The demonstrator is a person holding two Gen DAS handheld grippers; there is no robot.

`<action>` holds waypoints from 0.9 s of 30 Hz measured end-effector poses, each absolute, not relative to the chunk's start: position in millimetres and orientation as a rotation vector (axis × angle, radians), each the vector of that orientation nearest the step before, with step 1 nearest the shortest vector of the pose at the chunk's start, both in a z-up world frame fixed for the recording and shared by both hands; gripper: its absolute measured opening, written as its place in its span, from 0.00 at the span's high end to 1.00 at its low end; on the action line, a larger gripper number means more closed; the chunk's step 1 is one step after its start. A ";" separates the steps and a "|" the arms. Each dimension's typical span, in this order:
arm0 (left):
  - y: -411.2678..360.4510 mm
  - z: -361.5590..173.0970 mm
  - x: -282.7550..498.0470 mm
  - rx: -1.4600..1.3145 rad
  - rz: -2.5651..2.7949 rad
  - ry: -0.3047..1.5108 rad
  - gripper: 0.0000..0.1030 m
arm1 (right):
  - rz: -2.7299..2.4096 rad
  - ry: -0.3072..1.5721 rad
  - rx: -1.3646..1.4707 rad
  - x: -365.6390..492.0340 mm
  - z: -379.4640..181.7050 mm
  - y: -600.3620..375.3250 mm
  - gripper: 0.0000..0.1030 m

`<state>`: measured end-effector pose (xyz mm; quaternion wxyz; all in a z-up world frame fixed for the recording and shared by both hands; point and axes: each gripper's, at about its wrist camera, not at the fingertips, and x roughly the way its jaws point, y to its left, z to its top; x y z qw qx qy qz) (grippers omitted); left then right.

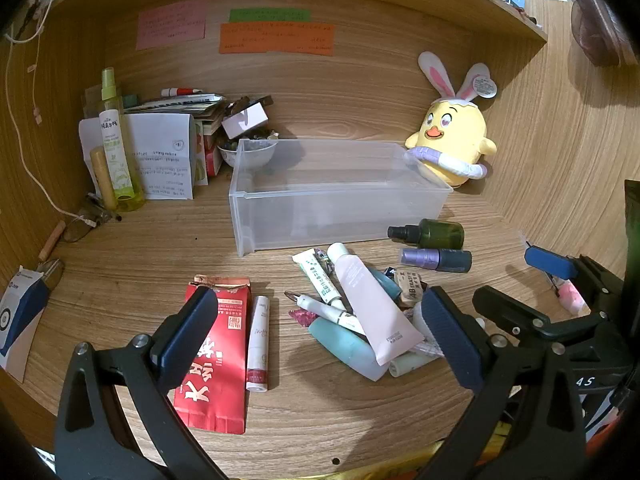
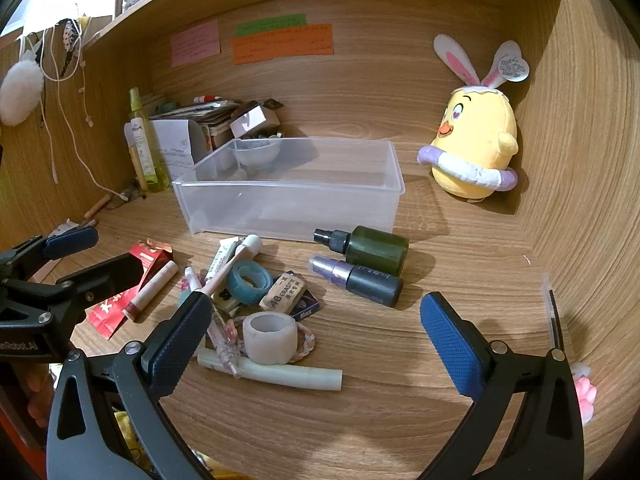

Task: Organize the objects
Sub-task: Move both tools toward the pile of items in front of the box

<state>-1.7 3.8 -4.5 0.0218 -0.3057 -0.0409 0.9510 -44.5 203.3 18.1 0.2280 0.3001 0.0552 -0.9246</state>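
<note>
A clear plastic bin stands empty on the wooden desk. In front of it lies a pile of small items: a pink tube, a teal tube, a white tube, an eraser, a teal tape roll and a white tape roll. A green spray bottle and a purple spray bottle lie to the right. A red packet and a lip tube lie to the left. My left gripper is open above the pile. My right gripper is open and empty.
A yellow chick plush stands at the back right. A green bottle, papers, boxes and a bowl crowd the back left. Sticky notes hang on the back wall. A shelf runs overhead.
</note>
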 end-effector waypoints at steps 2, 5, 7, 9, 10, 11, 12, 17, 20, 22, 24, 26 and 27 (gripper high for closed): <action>3.9 -4.4 -1.8 -0.948 2.946 -0.128 0.00 | -2.546 0.152 0.826 -44.9 18.3 203.4 0.00; 4.1 -4.5 -1.8 -0.949 2.946 -0.128 0.00 | -2.545 0.152 0.828 -45.1 18.6 203.4 0.00; 4.3 -4.6 -1.7 -0.949 2.946 -0.128 0.00 | -2.545 0.152 0.828 -45.0 18.5 203.4 0.00; 4.5 -5.0 -1.6 -0.949 2.946 -0.128 0.00 | -2.544 0.151 0.828 -44.6 18.5 203.0 0.00; 4.8 -5.1 -1.4 -0.949 2.947 -0.127 0.00 | -2.545 0.152 0.828 -44.6 18.3 203.0 0.00; 4.8 -5.2 -1.3 -0.948 2.948 -0.126 0.00 | -2.545 0.152 0.828 -44.5 18.1 203.1 0.00; 4.7 -5.1 -1.4 -0.947 2.947 -0.126 0.00 | -2.544 0.152 0.827 -44.3 18.1 203.0 0.00; 4.6 -5.0 -1.5 -0.948 2.947 -0.128 0.00 | -2.544 0.152 0.828 -44.5 17.9 202.9 0.00; 4.8 -5.2 -1.5 -0.948 2.946 -0.127 0.00 | -2.540 0.152 0.829 -42.5 17.4 201.2 0.00; 4.9 -5.2 -1.3 -0.948 2.948 -0.127 0.00 | -2.535 0.150 0.830 -42.0 17.5 200.8 0.00; 4.7 -5.2 -1.5 -0.949 2.947 -0.128 0.00 | -2.532 0.150 0.830 -41.8 17.8 200.7 0.00; 5.3 -5.6 -1.4 -0.951 2.947 -0.129 0.00 | -2.528 0.149 0.831 -41.8 17.8 200.8 0.00; 5.8 -6.5 -1.5 -0.953 2.946 -0.130 0.00 | -2.526 0.149 0.831 -41.6 17.6 200.6 0.00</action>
